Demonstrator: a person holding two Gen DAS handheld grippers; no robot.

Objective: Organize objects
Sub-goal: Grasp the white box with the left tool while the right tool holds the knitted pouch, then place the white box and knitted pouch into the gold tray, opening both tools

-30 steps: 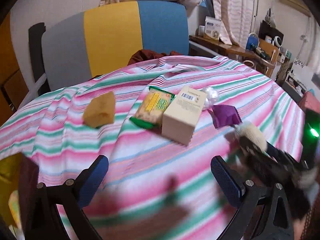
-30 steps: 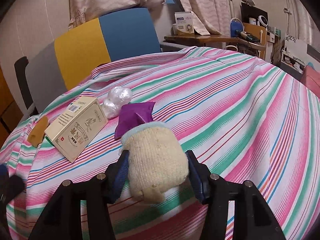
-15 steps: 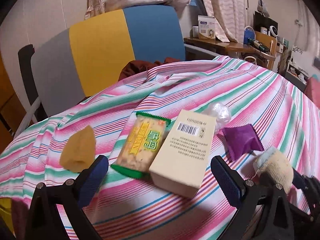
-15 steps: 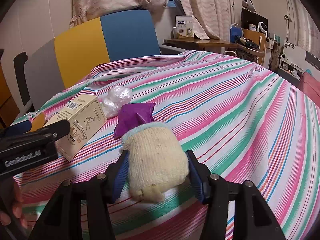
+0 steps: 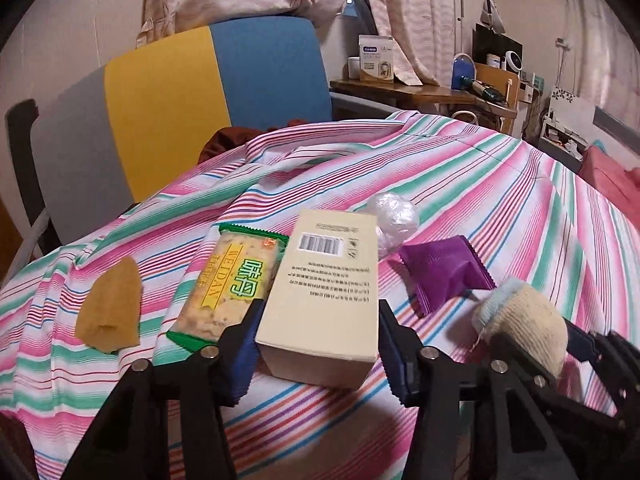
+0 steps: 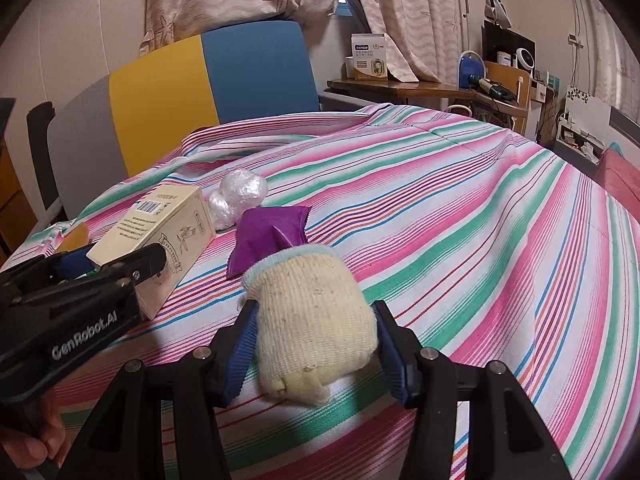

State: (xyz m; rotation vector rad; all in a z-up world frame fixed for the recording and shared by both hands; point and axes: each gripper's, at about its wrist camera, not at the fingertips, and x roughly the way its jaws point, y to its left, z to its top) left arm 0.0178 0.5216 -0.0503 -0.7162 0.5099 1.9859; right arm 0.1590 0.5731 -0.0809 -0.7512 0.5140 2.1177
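The striped cloth [image 5: 460,184] covers the whole table, and a chair [image 5: 192,92] with grey, yellow and blue panels stands behind it. The left gripper [image 5: 318,336] has its two blue pads pressed on both sides of the cream box [image 5: 328,292], which lies on the cloth. The right gripper [image 6: 314,340] is closed on the rolled knit sock [image 6: 312,316]. The cracker packet [image 5: 228,284] touches the left side of the box. The purple sachet [image 5: 444,272] lies just beyond the sock. The yellow sponge piece [image 5: 110,308] lies apart at the left. The crumpled clear wrap [image 5: 394,218] rests near the far right corner of the box.
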